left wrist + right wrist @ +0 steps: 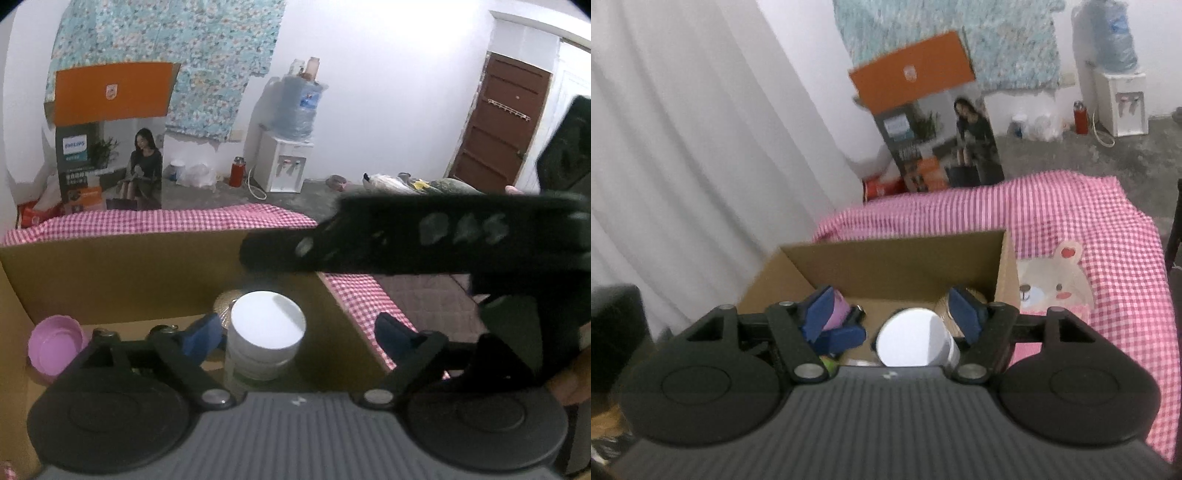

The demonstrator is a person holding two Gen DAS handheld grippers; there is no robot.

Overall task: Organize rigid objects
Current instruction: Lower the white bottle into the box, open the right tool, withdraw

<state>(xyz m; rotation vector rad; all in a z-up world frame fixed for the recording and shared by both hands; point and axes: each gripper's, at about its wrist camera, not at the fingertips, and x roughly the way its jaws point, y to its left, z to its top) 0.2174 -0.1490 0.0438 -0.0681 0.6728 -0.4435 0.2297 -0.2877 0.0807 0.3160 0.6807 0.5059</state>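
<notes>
- Cardboard box [155,273]: fills the lower left of your left view, on the pink checked cloth [147,221].
- White jar [264,332]: standing inside the box, lower centre.
- Purple bowl [55,345]: lower left, inside the box.
- Left tongs [295,334]: released, straddling the jar.
- Right tongs [892,314]: released, jar below them.

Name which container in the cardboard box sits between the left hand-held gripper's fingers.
The white jar; the pink bowl sits off to the left, outside the fingers.
</notes>
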